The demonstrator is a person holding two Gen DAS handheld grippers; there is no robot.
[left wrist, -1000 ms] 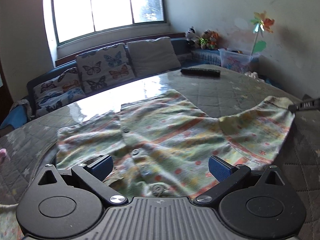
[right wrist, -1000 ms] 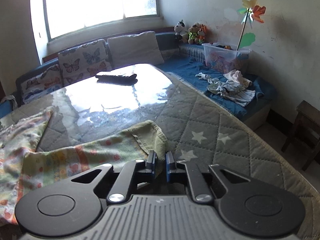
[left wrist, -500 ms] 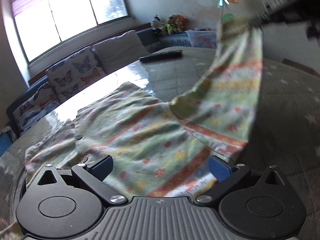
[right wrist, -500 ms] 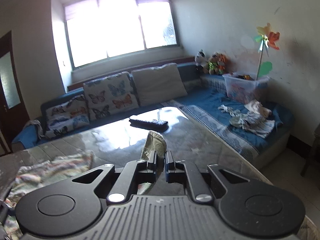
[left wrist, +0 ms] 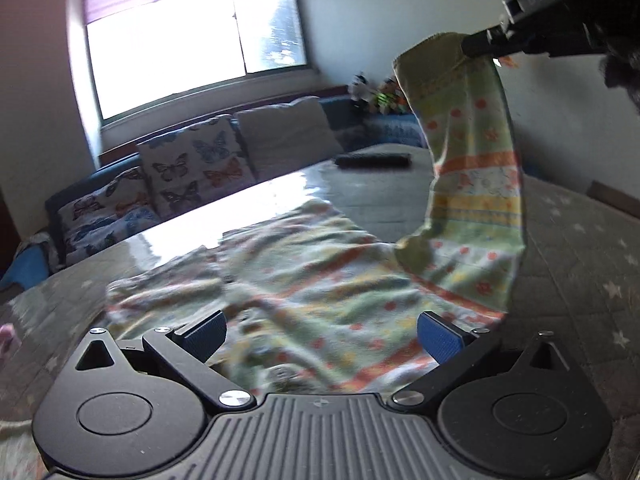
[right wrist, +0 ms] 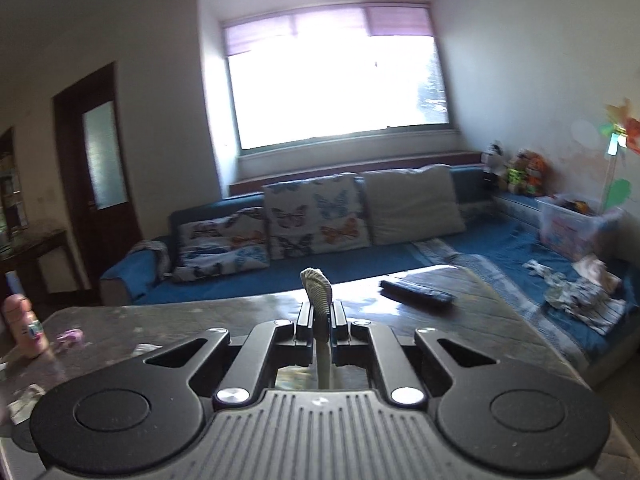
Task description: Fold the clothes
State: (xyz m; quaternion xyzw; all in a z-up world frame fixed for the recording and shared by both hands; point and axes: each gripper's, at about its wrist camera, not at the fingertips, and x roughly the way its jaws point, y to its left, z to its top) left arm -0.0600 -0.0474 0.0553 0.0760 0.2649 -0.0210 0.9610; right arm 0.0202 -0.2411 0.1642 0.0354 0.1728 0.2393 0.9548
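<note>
The patterned shirt point(left wrist: 312, 280) lies spread on the quilted table point(left wrist: 580, 248), its body stretching away from my left gripper point(left wrist: 320, 332) toward the glossy far side, while one sleeve point(left wrist: 472, 168) rises off the cloth on the right and runs almost straight up, its cuff end at the top. My right gripper point(left wrist: 480, 46) has that cuff pinched between its closed fingers, held high above the table and pointing in from the upper right of the left wrist view. In the right wrist view the ribbed cuff edge point(right wrist: 318, 292) pokes up between the two closed pads, and the gripper is level, facing the sofa point(right wrist: 400, 272) and the bright window point(right wrist: 340, 80). My left gripper hovers low at the near hem of the shirt with its blue pads point(left wrist: 438, 338) spread wide apart and nothing between them; the button placket sits just ahead of it. I cannot tell whether the pads touch the cloth. To the right of the raised sleeve the star-stitched table surface runs bare out to its edge. Beyond the shirt a dark remote control point(left wrist: 374, 159) lies near the far edge, well apart from the cloth. At the far left of the table stand a small pink bottle point(right wrist: 22, 326) and a few scraps.
</note>
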